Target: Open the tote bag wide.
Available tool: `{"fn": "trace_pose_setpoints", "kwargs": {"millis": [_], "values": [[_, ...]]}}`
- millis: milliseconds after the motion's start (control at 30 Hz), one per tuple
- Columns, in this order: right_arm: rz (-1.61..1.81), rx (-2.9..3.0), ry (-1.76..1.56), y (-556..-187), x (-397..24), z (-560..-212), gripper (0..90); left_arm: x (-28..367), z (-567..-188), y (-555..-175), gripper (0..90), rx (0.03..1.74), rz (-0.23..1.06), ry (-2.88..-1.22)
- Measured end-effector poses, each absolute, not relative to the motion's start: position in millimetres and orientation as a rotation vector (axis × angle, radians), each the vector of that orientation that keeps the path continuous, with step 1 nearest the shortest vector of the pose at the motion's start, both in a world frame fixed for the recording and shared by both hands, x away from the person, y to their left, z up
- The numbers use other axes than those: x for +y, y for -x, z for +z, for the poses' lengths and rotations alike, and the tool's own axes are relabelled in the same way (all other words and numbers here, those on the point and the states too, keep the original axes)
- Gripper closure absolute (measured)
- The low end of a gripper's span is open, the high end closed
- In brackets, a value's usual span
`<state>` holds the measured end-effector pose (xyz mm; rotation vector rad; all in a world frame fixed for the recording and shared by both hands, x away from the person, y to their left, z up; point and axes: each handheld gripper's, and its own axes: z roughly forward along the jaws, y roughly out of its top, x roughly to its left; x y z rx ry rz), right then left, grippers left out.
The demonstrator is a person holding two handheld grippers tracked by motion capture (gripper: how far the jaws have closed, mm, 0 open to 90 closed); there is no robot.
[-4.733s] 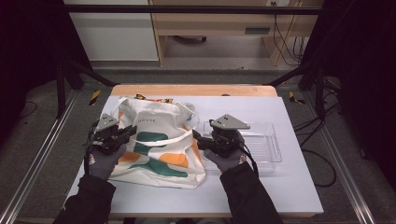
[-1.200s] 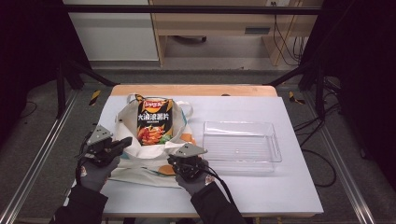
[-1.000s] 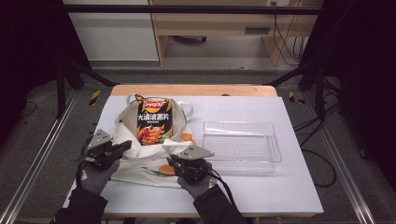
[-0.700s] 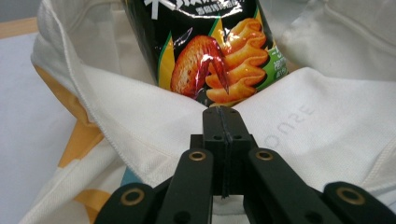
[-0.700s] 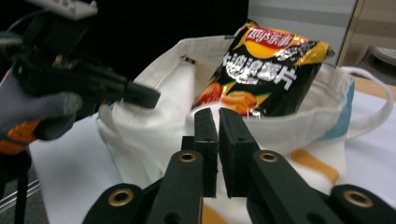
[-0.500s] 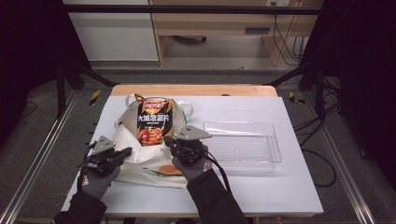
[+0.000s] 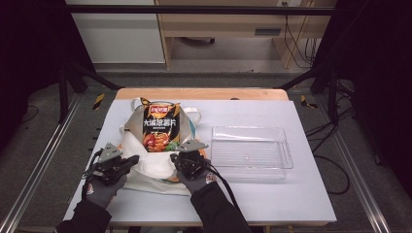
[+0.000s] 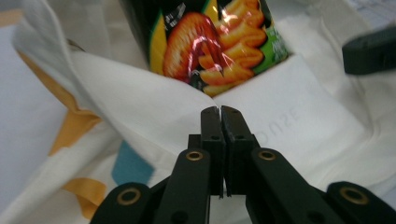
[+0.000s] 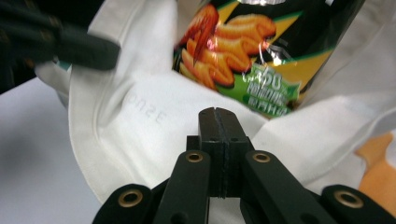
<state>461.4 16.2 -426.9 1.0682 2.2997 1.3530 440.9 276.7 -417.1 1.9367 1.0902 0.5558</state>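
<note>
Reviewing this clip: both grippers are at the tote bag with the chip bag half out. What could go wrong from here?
1. The chip bag stands partly out of the tote bag; pulling the cloth further may topple it.
2. The left gripper and right gripper look shut on thin cloth edges, which might slip free.
3. The clear tray sits close by and could get nudged.

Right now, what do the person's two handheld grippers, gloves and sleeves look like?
Both handheld tools are black. The left gripper and right gripper each have two flat, square-tipped black jaws on linkage arms with brass-coloured pivot rings. In the high view, a grey three-cornered plate tops each one, and a black cable trails from the right. The person wears grey gloves with a red wrist mark and dark sleeves.
</note>
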Motion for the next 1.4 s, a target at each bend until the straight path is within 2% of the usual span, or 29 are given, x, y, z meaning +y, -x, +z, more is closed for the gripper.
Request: {"fn": "trace_pose_setpoints", "kwargs": {"millis": [167,400,733,1200,1400], "values": [[1.322,2.33,-1.083,-458.0,15.0,-441.1,90.0,289.2,-407.2,-448.6,87.4,1.133,0.595,-1.87],[1.31,2.33,-1.105,-452.1,8.7,-451.0,90.0,300.9,-425.4,-454.6,87.8,1.217,0.628,-1.964],[1.262,2.279,-1.175,-448.0,-7.4,-462.1,90.0,307.5,-442.9,-447.1,88.6,1.254,0.574,-2.015],[1.268,2.239,-1.207,-436.7,-12.2,-480.0,90.0,303.6,-455.1,-444.1,89.0,1.259,0.568,-2.091],[1.264,2.231,-1.191,-436.5,-12.2,-483.0,90.0,305.6,-452.0,-447.5,88.4,1.265,0.534,-2.065]]}}
